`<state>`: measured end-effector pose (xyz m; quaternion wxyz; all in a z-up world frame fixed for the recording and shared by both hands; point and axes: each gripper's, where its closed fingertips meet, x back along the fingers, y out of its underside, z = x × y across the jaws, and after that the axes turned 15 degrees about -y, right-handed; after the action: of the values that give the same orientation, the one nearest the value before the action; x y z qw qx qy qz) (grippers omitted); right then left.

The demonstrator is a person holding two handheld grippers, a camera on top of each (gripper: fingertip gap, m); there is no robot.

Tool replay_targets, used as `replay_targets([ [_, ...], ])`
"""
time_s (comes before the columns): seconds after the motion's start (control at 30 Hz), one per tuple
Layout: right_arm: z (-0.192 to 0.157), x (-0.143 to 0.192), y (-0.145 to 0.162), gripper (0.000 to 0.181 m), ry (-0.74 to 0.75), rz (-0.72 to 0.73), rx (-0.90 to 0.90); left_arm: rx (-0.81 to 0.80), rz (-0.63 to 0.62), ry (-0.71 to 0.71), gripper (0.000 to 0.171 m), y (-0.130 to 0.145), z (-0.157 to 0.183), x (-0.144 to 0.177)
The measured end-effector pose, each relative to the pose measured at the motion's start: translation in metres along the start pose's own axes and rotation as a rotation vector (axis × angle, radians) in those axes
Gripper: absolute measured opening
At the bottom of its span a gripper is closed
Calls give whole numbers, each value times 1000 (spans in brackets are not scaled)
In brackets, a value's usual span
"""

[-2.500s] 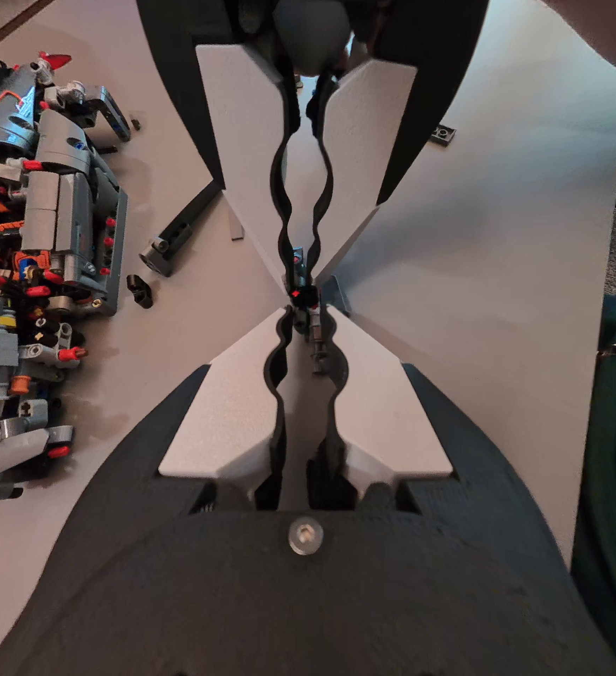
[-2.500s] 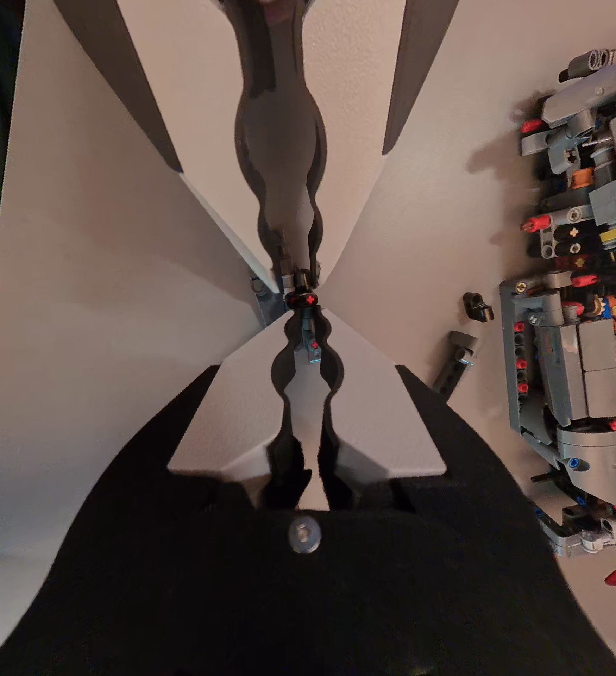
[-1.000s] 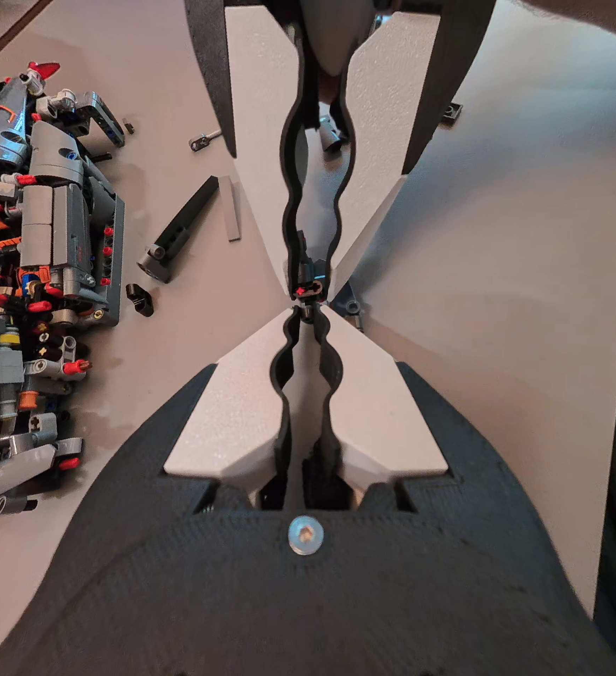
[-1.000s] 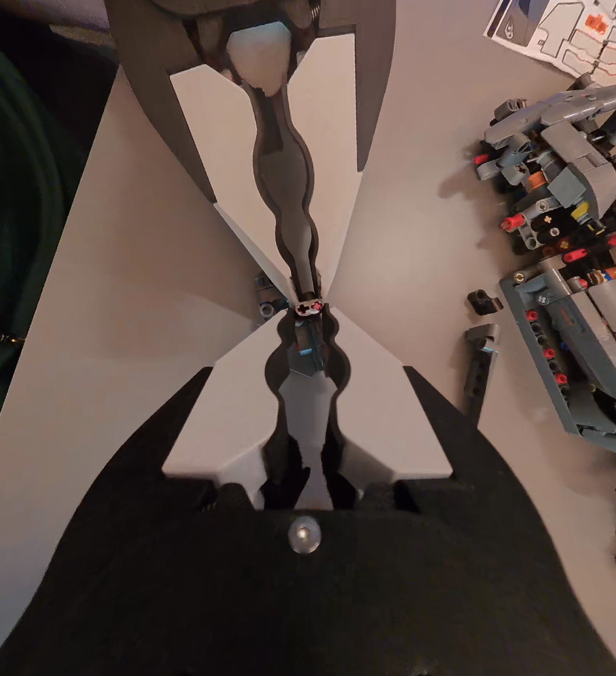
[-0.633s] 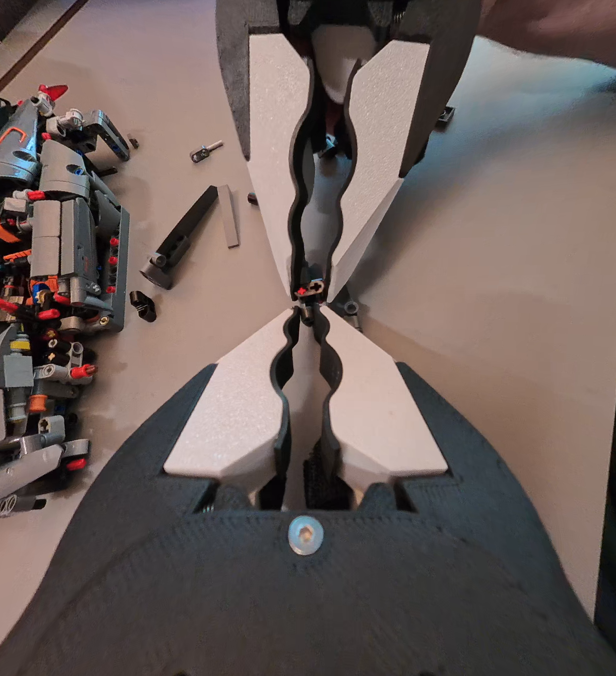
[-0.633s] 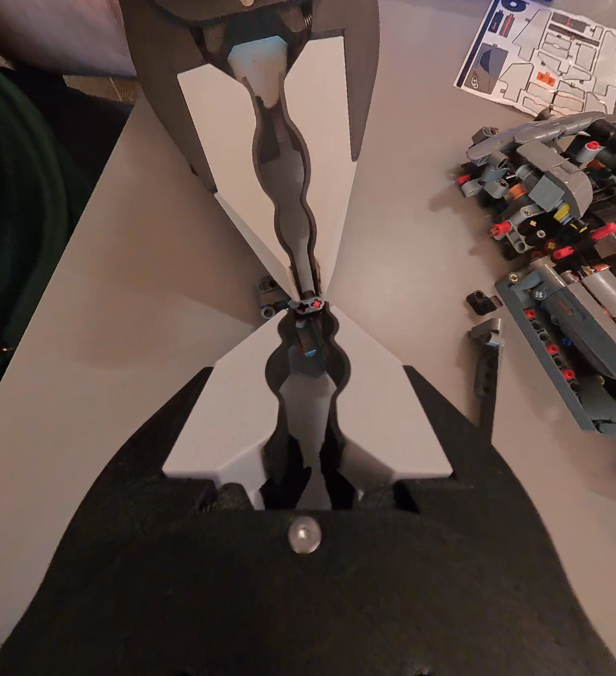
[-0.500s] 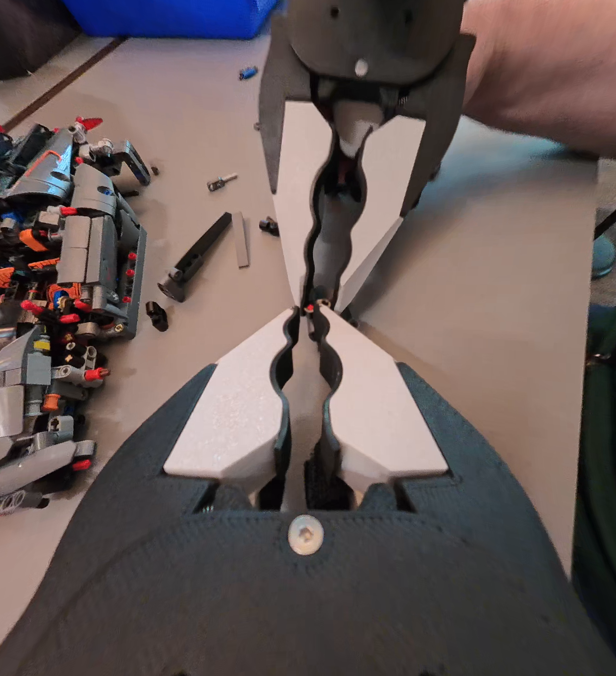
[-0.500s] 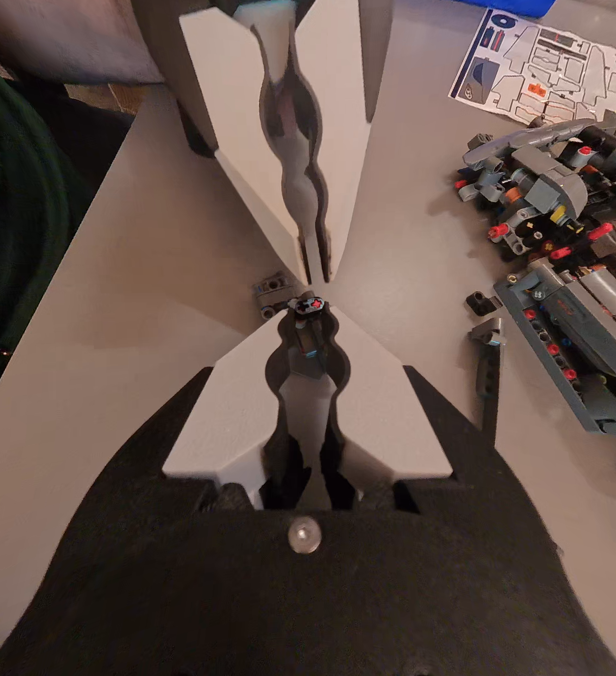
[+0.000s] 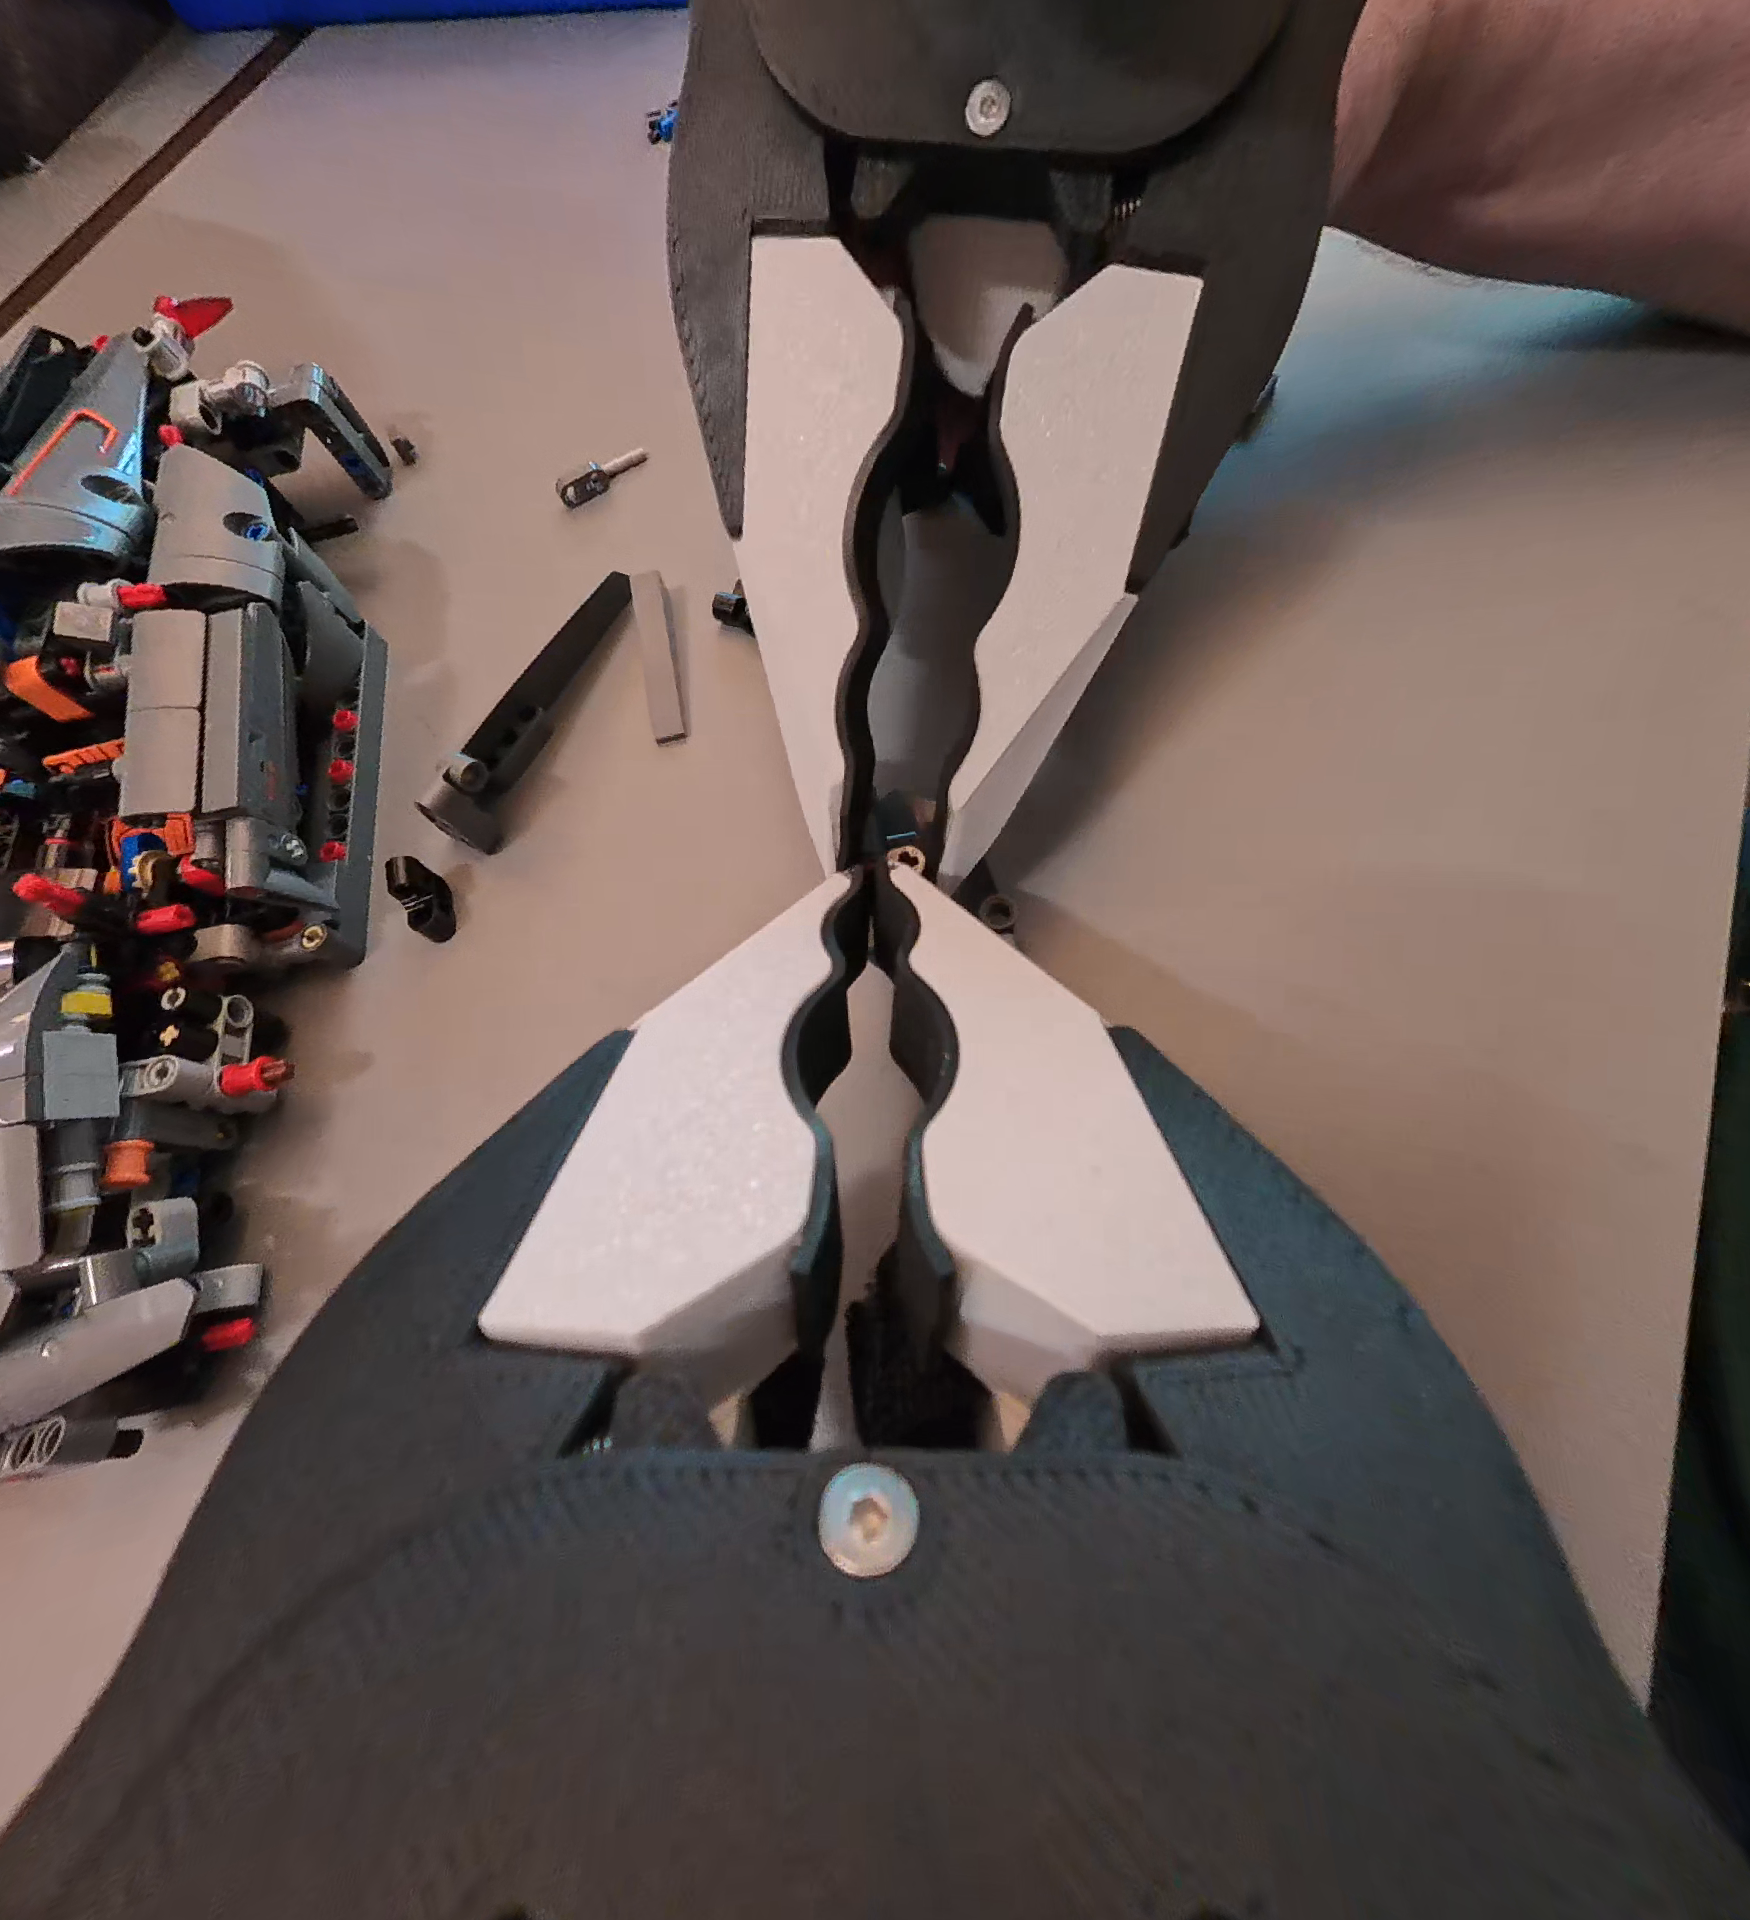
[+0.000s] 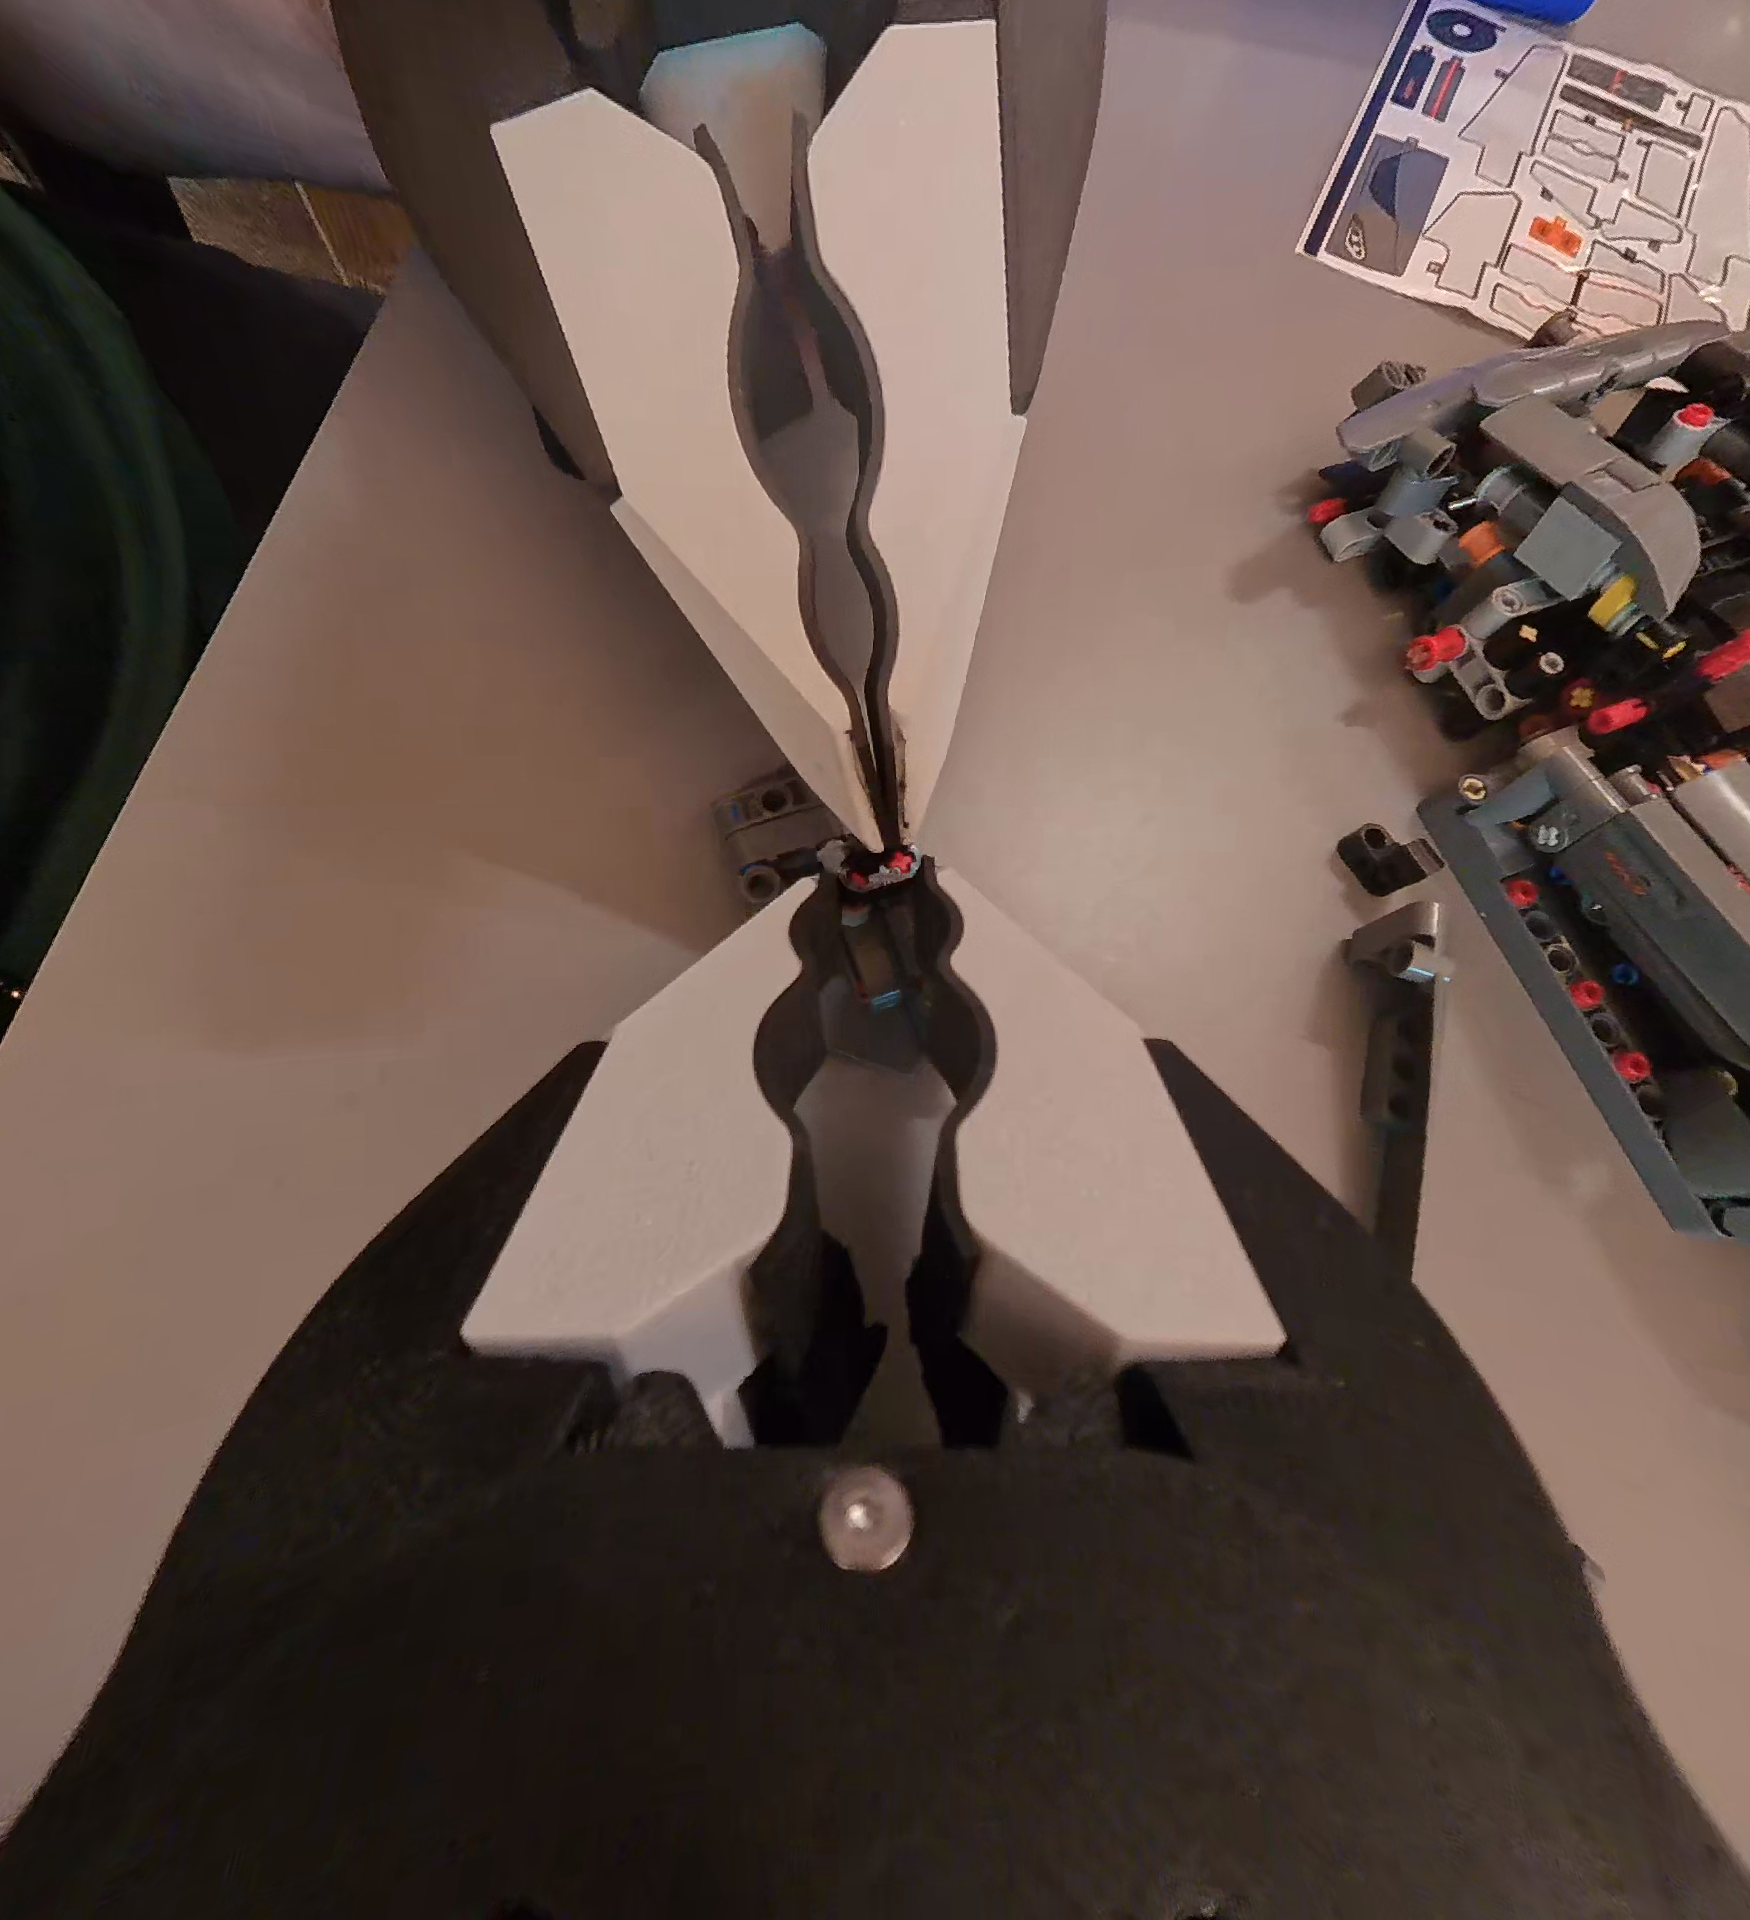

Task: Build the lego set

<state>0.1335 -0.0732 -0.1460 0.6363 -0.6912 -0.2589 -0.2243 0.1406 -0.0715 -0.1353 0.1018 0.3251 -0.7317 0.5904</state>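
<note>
My right gripper (image 10: 876,894) is shut on a small dark grey lego assembly (image 10: 876,977) with a blue pin; its red-and-black end (image 10: 876,868) sticks out past the fingertips. My left gripper (image 10: 876,821) faces it tip to tip, jaws shut, with its tips touching that end. I cannot tell if it holds anything. In the left wrist view my left gripper (image 9: 876,894) is at the bottom and my right gripper (image 9: 897,831) comes in from the top, with the piece's end (image 9: 910,857) between them. Both are above the table.
The big grey lego model (image 9: 206,727) lies at the left, and also shows in the right wrist view (image 10: 1629,831). A black beam (image 9: 538,727), grey tile (image 9: 663,670) and black connector (image 9: 421,891) lie loose. A grey piece (image 10: 767,821) lies under the grippers. A sticker sheet (image 10: 1577,156) lies far right. The table edge (image 9: 1733,935) is close. My two grippers' fingertips are within a few centimetres of each other.
Half a second ago my left gripper's tips stood a little apart from the held piece; now they touch its end. Both grippers have tilted, bringing more of the far table into view.
</note>
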Motion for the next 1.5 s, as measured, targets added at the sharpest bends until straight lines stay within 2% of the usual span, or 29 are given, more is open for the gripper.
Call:
replay_targets([
  [0.23,0,-1,2,11,1,-42,4,-29,-10,-19,0,2,0,0],
  [0.47,1,0,0,12,-4,-10,-36,-40,-28,-15,0,2,0,-1],
  [0.57,3,9,-3,27,9,13,-79,-46,-15,-36,0,0,0,-2],
  [0.8,1,6,12,8,23,-173,-35,-160,-2,-88,0,-1,0,-2],
  [0.93,2,9,9,2,82,-208,12,-84,0,-75,0,-3,-6,5],
  [1.17,1,11,9,0,196,-265,83,108,-54,35,19,6,-6,12],
  [1.3,-7,21,2,0,211,-171,48,131,-59,37,14,6,-5,15],
  [1.37,-23,26,0,10,163,-138,33,125,-62,43,15,6,-2,17],
  [1.43,-35,27,8,31,131,-153,0,136,-65,65,15,6,3,19],
  [1.5,-40,23,14,33,117,-166,10,148,-61,94,19,4,12,20],
])
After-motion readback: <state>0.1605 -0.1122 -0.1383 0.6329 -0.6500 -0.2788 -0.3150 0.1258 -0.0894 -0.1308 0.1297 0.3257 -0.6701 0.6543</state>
